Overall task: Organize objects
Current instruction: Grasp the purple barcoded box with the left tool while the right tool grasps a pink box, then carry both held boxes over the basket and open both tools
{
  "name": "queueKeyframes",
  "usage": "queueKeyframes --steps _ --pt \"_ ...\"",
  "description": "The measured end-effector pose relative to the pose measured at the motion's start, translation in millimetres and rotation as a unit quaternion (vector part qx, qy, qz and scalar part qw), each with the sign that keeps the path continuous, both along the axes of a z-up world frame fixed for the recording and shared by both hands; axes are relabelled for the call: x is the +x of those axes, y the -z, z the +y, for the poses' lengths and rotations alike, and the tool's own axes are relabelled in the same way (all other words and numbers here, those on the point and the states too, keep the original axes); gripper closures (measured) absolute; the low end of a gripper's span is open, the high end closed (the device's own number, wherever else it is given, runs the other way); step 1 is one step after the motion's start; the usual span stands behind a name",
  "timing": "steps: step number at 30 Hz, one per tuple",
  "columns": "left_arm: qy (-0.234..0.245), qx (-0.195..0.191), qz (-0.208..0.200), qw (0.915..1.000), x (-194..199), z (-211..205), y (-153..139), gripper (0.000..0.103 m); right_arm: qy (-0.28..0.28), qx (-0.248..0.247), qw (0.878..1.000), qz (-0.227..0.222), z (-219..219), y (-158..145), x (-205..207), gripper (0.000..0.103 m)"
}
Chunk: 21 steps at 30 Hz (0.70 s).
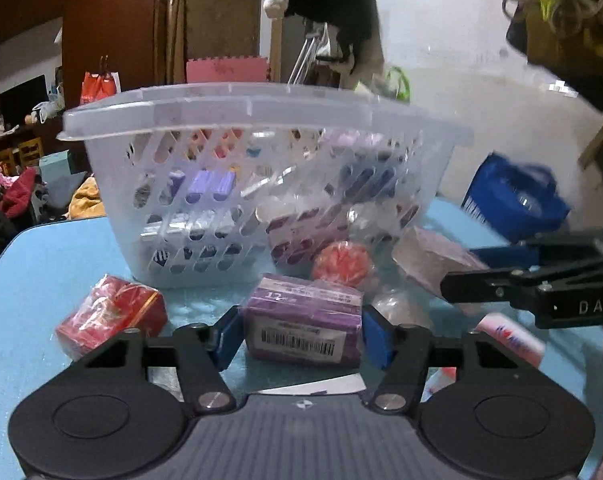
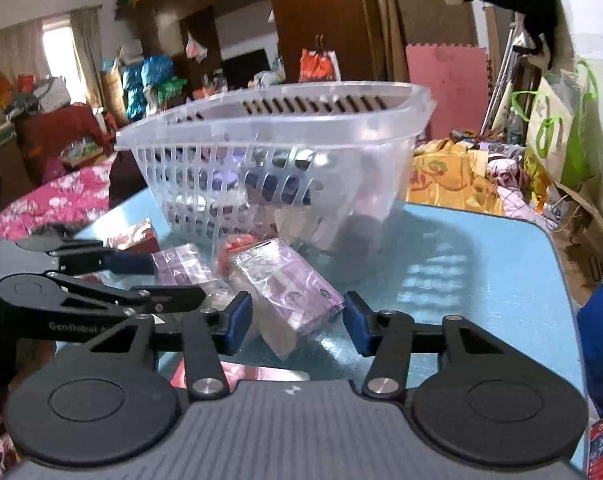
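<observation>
Left tool [image 1: 301, 334] clamping purple box [image 1: 303, 326], right-wrist view adds wrapped pack [image 2: 289, 288]

So the count: one clear basket [image 1: 261, 120] on one blue table [image 1: 41, 264], with a pile of packs inside, too jumbled to count. Outside it: two purple packs [image 1: 305, 330] [image 2: 289, 288], one red box [image 1: 109, 316], one red round thing [image 1: 343, 264], one pink pack [image 1: 511, 338]. Two grippers [image 1: 301, 336] [image 2: 297, 320].
</observation>
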State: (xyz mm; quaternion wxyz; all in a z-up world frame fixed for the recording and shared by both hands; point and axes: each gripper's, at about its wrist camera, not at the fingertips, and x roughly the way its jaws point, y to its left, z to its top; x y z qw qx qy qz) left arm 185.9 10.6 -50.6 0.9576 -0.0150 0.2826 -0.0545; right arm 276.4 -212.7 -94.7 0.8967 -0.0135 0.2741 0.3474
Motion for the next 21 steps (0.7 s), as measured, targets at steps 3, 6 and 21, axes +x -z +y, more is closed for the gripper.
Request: queueKeyframes --steps 3,6,21 --pt "0.000 -0.008 -0.023 0.9997 -13 6 -6 0.038 -0.004 0.003 1.000 -0.004 -1 0 -5 0.049" --pt "0.003 -0.032 -0.043 0.9986 -31 17 -16 0.039 0.002 0.009 1.000 -0.009 -1 -1 -8 0.050" --pt "-0.071 -0.081 -0.126 0.9862 -101 84 -20 0.039 0.053 0.091 0.994 -0.039 -42 15 -58 0.050"
